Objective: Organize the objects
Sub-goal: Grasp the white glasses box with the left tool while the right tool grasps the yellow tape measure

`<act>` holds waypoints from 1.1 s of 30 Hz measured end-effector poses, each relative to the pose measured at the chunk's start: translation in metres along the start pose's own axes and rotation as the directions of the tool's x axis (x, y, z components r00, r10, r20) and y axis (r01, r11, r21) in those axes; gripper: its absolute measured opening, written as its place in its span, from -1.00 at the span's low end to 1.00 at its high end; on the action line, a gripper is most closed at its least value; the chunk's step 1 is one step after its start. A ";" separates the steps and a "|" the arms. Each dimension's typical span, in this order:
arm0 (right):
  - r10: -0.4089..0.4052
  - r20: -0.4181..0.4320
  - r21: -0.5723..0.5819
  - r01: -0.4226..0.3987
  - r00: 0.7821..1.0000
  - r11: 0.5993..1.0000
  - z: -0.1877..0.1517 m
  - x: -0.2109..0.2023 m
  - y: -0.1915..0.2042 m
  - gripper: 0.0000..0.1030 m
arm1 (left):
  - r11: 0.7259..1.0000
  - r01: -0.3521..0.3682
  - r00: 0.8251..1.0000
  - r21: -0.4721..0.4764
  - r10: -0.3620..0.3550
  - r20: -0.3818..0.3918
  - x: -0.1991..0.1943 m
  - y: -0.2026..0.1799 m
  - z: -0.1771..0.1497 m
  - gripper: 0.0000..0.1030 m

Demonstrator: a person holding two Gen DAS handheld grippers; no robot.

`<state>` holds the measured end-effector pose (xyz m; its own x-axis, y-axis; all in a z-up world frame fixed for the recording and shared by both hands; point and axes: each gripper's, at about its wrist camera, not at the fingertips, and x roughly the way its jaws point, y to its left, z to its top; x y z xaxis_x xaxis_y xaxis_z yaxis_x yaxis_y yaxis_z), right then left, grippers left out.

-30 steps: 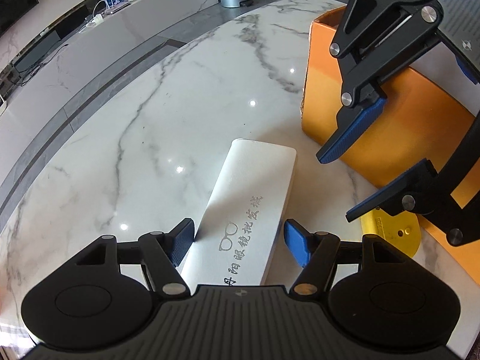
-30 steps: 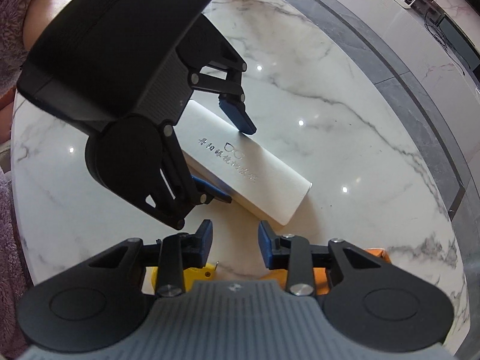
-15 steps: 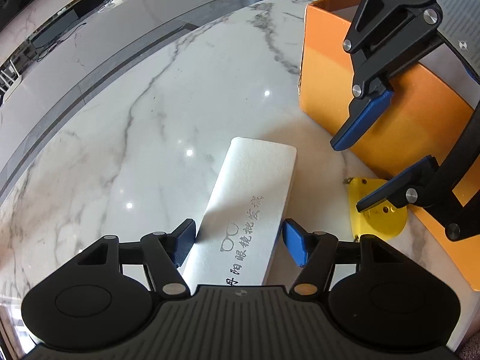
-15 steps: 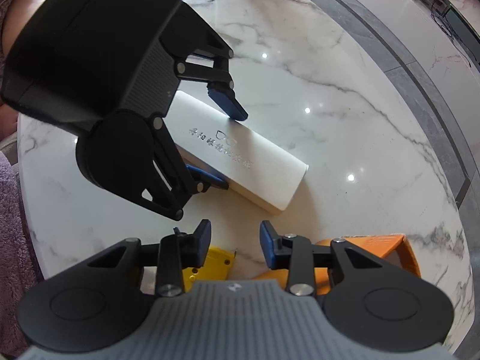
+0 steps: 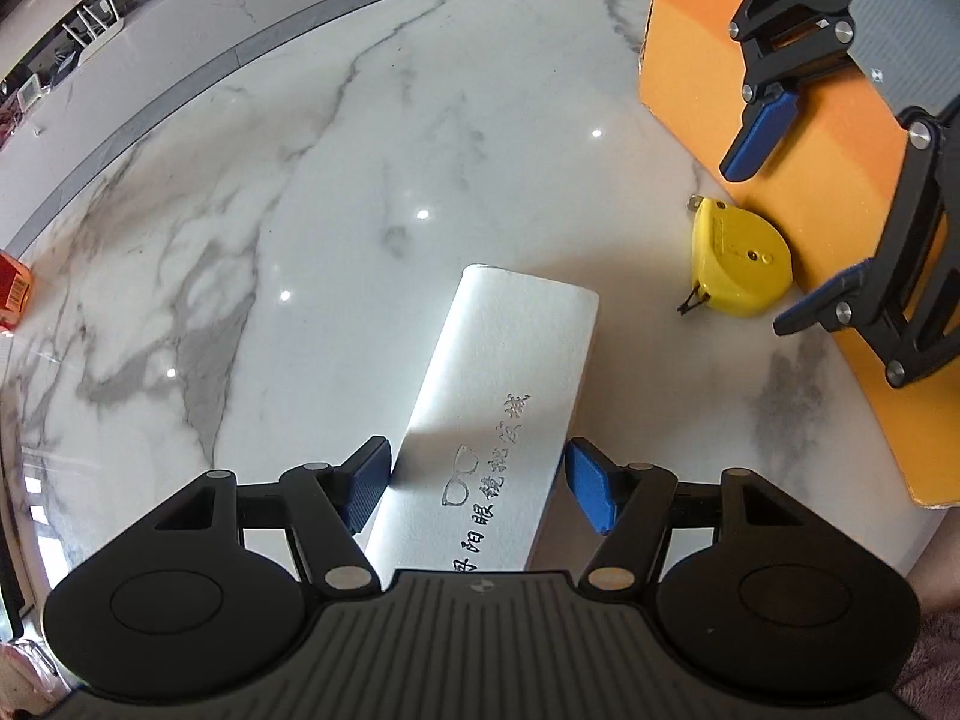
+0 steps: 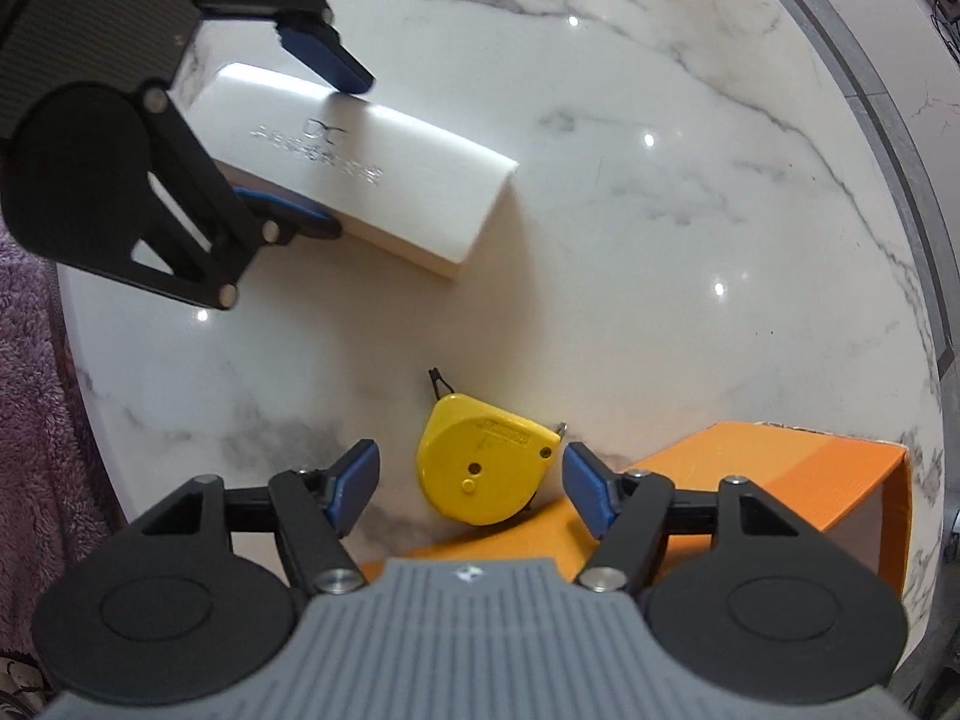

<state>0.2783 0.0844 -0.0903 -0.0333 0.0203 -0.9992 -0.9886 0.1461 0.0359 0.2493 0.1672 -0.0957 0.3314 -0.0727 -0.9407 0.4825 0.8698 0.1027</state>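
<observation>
On the marble desk (image 5: 336, 192), my left hand-held gripper (image 5: 477, 483) pinches the white glasses case (image 5: 504, 396) by its long sides, as it did a second ago. To its right, my right hand-held gripper (image 6: 471, 489) has just spread its jaws around the yellow tape measure (image 6: 483, 465), pads not touching, beside the orange box (image 6: 780, 480), seemingly poised for the next pickup.

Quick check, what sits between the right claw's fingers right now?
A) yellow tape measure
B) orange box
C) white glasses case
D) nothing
A: in the right wrist view the yellow tape measure lies on the marble table between the right claw fingers, jaws open and not touching it, having just been opening; the white glasses case sits in the left claw.
</observation>
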 end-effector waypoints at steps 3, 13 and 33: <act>-0.004 -0.051 -0.010 0.003 0.999 1.000 0.005 0.006 0.002 0.37 | 1.000 0.017 1.000 -0.025 -0.016 0.016 -0.004 0.002 -0.008 0.46; 0.005 -0.129 0.030 -0.001 0.992 1.000 0.017 0.025 -0.008 0.38 | 0.997 0.070 0.997 -0.023 -0.069 0.038 -0.006 0.011 -0.025 0.49; 0.062 -0.070 0.068 -0.057 0.996 0.996 0.013 0.021 -0.012 0.12 | 0.992 0.095 0.994 -0.085 -0.090 0.062 0.000 0.005 -0.019 0.47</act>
<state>0.2914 0.0963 -0.1116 -0.1043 -0.0397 -0.9938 -0.9728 0.2119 0.0936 0.2364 0.1807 -0.1012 0.3361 -0.1807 -0.9243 0.4410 0.8974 -0.0151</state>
